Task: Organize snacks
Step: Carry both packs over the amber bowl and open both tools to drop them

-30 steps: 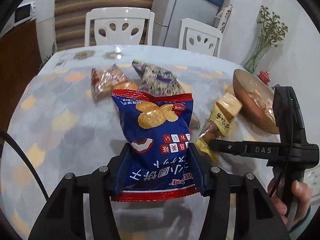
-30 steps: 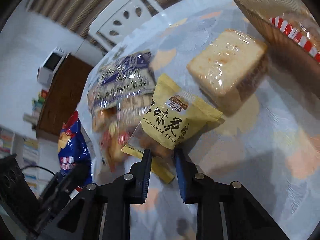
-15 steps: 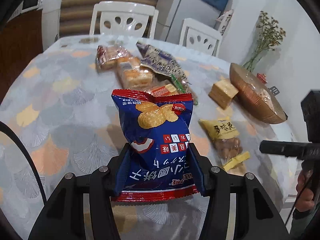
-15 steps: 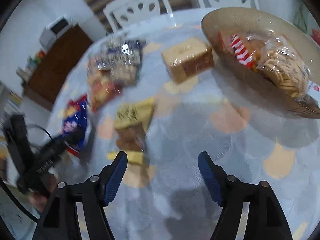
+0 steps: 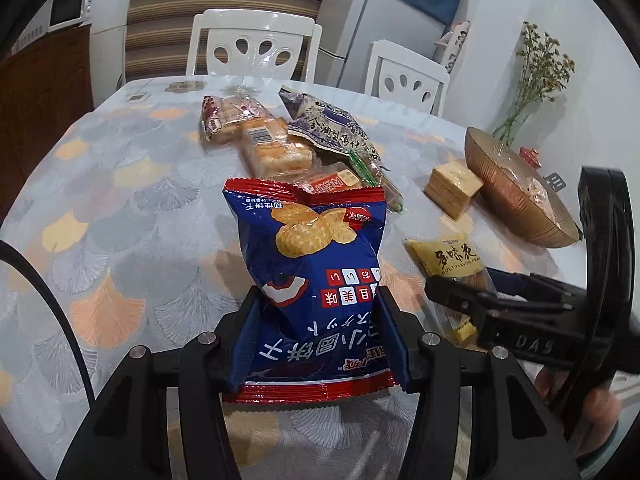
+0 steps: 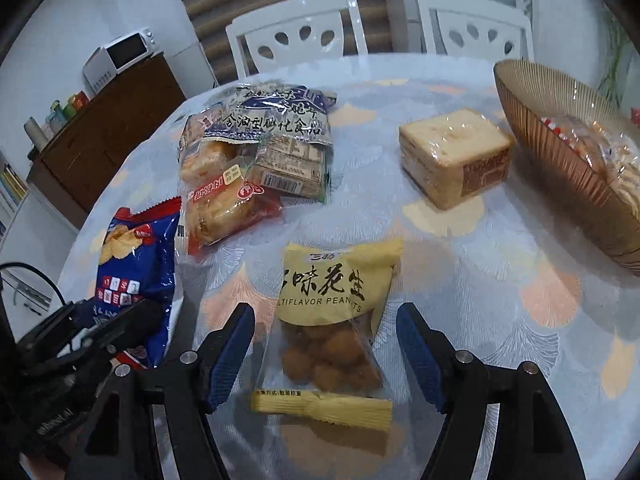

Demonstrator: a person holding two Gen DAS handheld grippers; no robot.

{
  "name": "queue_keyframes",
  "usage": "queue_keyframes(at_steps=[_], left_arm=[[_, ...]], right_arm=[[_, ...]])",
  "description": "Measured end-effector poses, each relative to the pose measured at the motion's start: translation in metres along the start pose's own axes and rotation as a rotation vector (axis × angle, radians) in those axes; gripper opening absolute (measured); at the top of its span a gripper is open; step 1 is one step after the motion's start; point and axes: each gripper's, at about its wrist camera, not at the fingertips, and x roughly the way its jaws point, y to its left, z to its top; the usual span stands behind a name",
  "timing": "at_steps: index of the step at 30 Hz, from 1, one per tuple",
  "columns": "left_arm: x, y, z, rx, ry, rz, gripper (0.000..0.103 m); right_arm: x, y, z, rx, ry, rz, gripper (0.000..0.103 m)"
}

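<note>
My left gripper (image 5: 316,320) is shut on a blue and red cracker bag (image 5: 316,276) and holds it upright above the table; the bag also shows in the right wrist view (image 6: 136,268). My right gripper (image 6: 324,340) is open, its jaws on either side of a yellow peanut packet (image 6: 336,308) that lies flat on the table; the packet also shows in the left wrist view (image 5: 452,260). A brown ribbed bowl (image 6: 560,152) at the right holds wrapped snacks.
A wrapped cake block (image 6: 452,156) lies left of the bowl. A pile of bread and biscuit packs (image 6: 256,160) lies at the table's middle. Two white chairs (image 5: 252,46) stand behind the table. A vase of dried flowers (image 5: 532,84) stands behind the bowl.
My right gripper let go of the yellow peanut packet, opened wide and now sits around it on the table. My left gripper kept hold of the blue bag and drew back.
</note>
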Motion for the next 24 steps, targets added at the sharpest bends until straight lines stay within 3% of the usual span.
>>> queue_keyframes(at_steps=[1, 3, 5, 8, 10, 12, 24], left_arm=[[0.0, 0.001, 0.0, -0.004, 0.0, -0.001, 0.052], [0.0, 0.001, 0.0, -0.005, -0.002, 0.004, 0.052], [-0.001, -0.003, 0.0, 0.007, -0.004, 0.007, 0.052], [-0.004, -0.013, 0.002, 0.027, 0.002, 0.014, 0.052], [-0.007, -0.02, 0.005, -0.013, -0.002, -0.065, 0.052], [-0.01, -0.031, 0.01, -0.009, -0.013, -0.092, 0.052], [-0.002, -0.138, 0.074, 0.187, -0.069, -0.211, 0.052]], right_arm=[[-0.001, 0.001, -0.002, -0.014, -0.008, -0.027, 0.057], [-0.005, 0.001, -0.006, -0.039, -0.016, -0.041, 0.047], [-0.011, -0.005, -0.011, -0.035, -0.015, -0.008, 0.043], [-0.022, -0.016, -0.015, -0.015, -0.016, 0.031, 0.043], [-0.035, -0.026, -0.018, 0.001, -0.032, 0.044, 0.043], [-0.05, -0.035, -0.019, 0.007, -0.057, 0.045, 0.043], [-0.131, -0.1, 0.001, 0.093, -0.212, -0.006, 0.043]])
